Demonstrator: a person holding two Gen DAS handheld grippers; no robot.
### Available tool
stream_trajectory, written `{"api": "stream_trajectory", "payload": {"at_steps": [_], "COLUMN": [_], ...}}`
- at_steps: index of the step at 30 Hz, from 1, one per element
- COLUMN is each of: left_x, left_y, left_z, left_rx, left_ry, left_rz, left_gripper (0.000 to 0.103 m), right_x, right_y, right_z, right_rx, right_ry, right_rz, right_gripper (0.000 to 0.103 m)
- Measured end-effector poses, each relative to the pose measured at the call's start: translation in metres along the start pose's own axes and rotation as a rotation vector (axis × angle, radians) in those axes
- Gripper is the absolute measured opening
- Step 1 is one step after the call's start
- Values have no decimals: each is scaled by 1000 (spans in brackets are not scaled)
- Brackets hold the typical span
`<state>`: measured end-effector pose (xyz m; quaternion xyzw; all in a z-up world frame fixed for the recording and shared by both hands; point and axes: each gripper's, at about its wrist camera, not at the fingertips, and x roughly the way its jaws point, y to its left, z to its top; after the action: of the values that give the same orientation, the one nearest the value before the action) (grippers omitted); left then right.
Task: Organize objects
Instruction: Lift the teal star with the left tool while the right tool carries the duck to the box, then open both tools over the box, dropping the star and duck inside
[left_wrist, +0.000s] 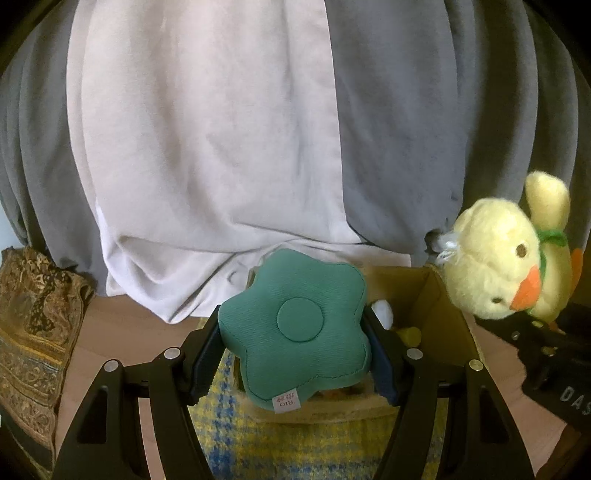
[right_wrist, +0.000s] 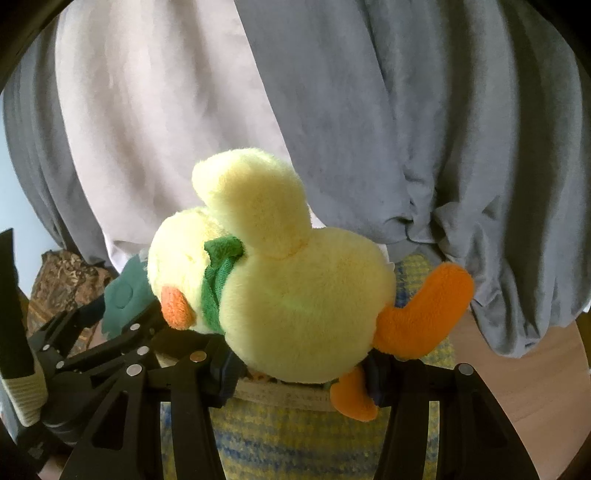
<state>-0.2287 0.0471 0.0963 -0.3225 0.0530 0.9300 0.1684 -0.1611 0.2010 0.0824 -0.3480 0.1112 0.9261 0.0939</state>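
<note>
While the left hand-held gripper is closing its two fingers on the flanks of a green flower-shaped cushion, the left wrist view is showing that cushion at lower centre, held face-on to the lens with its white label hanging at the bottom. Directly behind and below it an open cardboard box is sitting on a yellow-and-blue woven cloth spread over the wooden worktop; something white and something yellow are lying inside the box, too hidden to name. So the cushion is hanging just in front of the box mouth, and I judge the coming move to be a short reach forward and down. At right of the frame a yellow duck plush is riding on the right hand-held gripper. A patterned brown fabric is lying at far left, and grey and pale drapes are filling the upper frame.

Turning to the right wrist view, the right hand-held gripper is pinching the duck plush at its underside, fingers narrowed around the body, orange feet sticking out to the right, beak pointing left. The box rim is peeking out just beneath the duck. At lower left the left hand-held gripper and the green cushion are showing, the two tools close together, both near the box.
</note>
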Motion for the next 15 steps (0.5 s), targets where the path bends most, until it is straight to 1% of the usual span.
{"api": "stream_trajectory", "payload": {"at_steps": [7, 12, 14, 15], "left_x": [21, 39, 43, 45], "left_y": [-2, 0, 1, 1], "left_z": [9, 10, 8, 7], "left_rx": [8, -3, 0, 3], "left_ry": [37, 78, 89, 94], "left_rz": [-4, -11, -17, -14], "left_gripper": [69, 72, 73, 73], "right_x": [28, 46, 52, 54], "right_y": [-3, -7, -8, -8], "right_z": [7, 7, 7, 7], "right_rx": [9, 20, 27, 29], "right_ry": [66, 102, 119, 125], "right_rz": [5, 8, 7, 5], "right_gripper": [55, 56, 58, 61]}}
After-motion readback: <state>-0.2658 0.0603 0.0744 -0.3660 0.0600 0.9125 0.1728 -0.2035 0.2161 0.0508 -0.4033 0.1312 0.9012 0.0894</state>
